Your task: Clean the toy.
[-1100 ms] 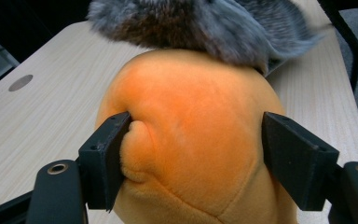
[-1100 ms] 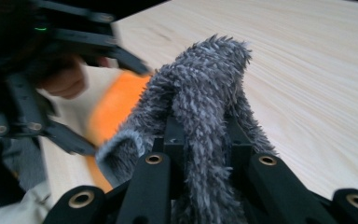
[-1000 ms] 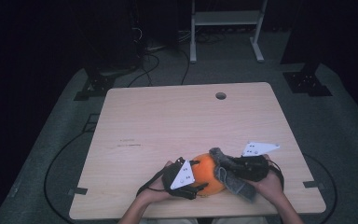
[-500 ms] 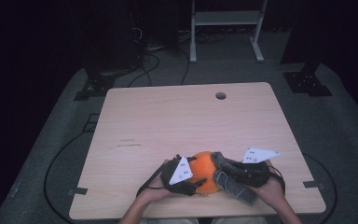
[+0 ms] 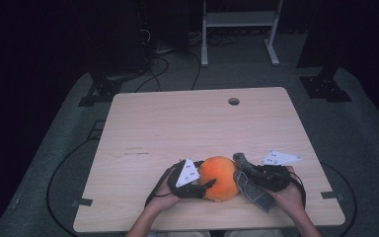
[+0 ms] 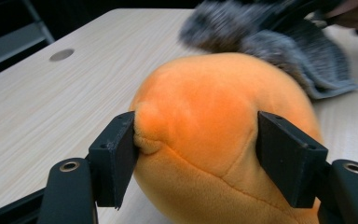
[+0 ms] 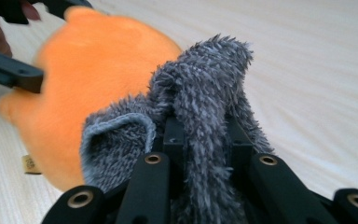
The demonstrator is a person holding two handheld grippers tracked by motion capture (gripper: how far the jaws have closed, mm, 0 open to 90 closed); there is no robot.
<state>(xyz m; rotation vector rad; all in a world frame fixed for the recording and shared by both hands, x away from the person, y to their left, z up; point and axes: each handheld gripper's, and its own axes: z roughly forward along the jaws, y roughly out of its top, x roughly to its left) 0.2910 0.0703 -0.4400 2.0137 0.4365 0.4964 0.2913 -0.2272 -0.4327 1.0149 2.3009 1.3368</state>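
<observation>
An orange plush ball (image 5: 219, 177) rests on the wooden table (image 5: 177, 128) near its front edge. My left gripper (image 5: 203, 188) comes at it from the left. In the left gripper view its jaws have just been closing, and both pads (image 6: 116, 154) now press into the plush ball (image 6: 214, 107), denting a small bump. My right gripper (image 5: 246, 172) is shut on a grey fuzzy cloth (image 5: 252, 191) that lies against the ball's right side. In the right gripper view the cloth (image 7: 200, 88) bunches up over the gripper (image 7: 203, 135), with the ball (image 7: 84, 70) behind it.
A round cable hole (image 5: 233, 101) sits near the table's far edge. Bare tabletop stretches behind and to the left of the ball. Beyond the table, cables (image 5: 153, 74) run across the floor, and a white metal stand (image 5: 237, 19) is at the back.
The left gripper's jaws widened around the ball, then closed onto it. Both hands stayed nearly in place at the front edge, and the right gripper kept its hold on the cloth.
</observation>
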